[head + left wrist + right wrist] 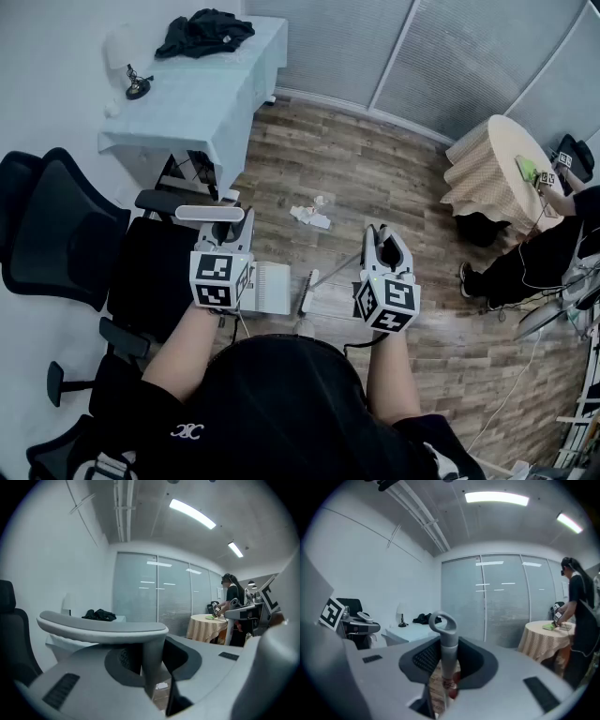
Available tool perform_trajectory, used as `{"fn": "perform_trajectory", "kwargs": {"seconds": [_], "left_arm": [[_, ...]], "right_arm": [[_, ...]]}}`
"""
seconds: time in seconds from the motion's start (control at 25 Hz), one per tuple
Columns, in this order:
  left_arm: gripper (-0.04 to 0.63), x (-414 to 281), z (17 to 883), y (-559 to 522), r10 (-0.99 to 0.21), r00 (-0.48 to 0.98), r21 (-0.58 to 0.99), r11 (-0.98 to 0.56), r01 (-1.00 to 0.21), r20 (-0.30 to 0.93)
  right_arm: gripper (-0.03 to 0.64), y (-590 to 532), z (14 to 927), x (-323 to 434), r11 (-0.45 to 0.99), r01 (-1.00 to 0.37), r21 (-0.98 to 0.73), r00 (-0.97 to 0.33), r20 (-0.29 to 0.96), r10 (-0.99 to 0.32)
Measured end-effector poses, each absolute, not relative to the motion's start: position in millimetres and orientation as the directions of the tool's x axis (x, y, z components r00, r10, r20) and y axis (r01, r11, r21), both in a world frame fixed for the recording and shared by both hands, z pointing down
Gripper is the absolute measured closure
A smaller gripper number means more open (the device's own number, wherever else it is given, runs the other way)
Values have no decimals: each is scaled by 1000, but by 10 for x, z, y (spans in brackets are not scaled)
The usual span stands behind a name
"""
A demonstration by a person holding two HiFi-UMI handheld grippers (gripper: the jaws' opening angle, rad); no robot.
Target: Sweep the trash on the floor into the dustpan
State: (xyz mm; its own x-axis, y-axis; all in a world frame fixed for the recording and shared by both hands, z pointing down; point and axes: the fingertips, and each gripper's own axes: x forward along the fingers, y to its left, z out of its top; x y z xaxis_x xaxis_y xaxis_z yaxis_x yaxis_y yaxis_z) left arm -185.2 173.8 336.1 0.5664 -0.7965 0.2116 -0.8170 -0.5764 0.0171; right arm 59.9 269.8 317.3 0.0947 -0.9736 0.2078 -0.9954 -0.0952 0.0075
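Observation:
Crumpled white paper trash [311, 215] lies on the wood floor ahead of both grippers. My left gripper [226, 231] is shut on the grey post of the dustpan handle [208, 213], whose flat top bar [103, 627] crosses the left gripper view. The white dustpan [268, 288] hangs below, near my body. My right gripper [382, 236] is shut on the broom handle [449, 651], which ends in a loop [442, 620]. The broom [317, 284] slants down to the left, its head beside the dustpan. A scrap of trash [162, 685] shows past the left gripper [152, 667].
A table with a pale blue cloth [202, 98] stands at the back left with black clothing [204, 33] and a lamp [131, 70]. Black office chairs [56, 225] sit at left. A round yellow-clothed table [492, 169] and another person [539, 258] are at right.

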Motion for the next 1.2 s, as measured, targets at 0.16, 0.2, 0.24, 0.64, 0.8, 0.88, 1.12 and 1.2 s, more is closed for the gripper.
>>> {"fn": "perform_trajectory", "kwargs": {"seconds": [0.16, 0.2, 0.24, 0.64, 0.8, 0.88, 1.12, 1.2], "left_arm": [[512, -1772, 3346, 1758, -794, 569, 25, -578, -816, 212], [512, -1749, 3339, 1751, -795, 568, 24, -576, -817, 212], [512, -1719, 3330, 1741, -797, 566, 22, -575, -818, 212], [512, -1335, 3327, 1555, -818, 527, -11, -543, -840, 230], [512, -1319, 3303, 1354, -850, 473, -16, -490, -872, 232], [512, -1310, 3285, 1233, -866, 443, -18, -460, -888, 232], [512, -1210, 3245, 977, -901, 378, -33, -394, -919, 213], [512, -1159, 3244, 896, -906, 367, -37, -382, -923, 210]], "right_arm": [[511, 2728, 3173, 649, -91, -996, 5, 90, 212, -973], [511, 2723, 3168, 673, -89, -996, 5, 88, 213, -973], [511, 2715, 3162, 706, -89, -996, 4, 87, 214, -973], [511, 2593, 3179, 1172, -58, -998, 0, 57, 220, -974], [511, 2508, 3188, 1357, -14, -1000, -8, 12, 221, -975], [509, 2452, 3202, 1473, 1, -1000, -10, -3, 224, -975], [511, 2253, 3254, 1811, 25, -1000, -15, -28, 227, -974], [510, 2169, 3265, 1895, 28, -1000, -13, -30, 232, -972]]}}
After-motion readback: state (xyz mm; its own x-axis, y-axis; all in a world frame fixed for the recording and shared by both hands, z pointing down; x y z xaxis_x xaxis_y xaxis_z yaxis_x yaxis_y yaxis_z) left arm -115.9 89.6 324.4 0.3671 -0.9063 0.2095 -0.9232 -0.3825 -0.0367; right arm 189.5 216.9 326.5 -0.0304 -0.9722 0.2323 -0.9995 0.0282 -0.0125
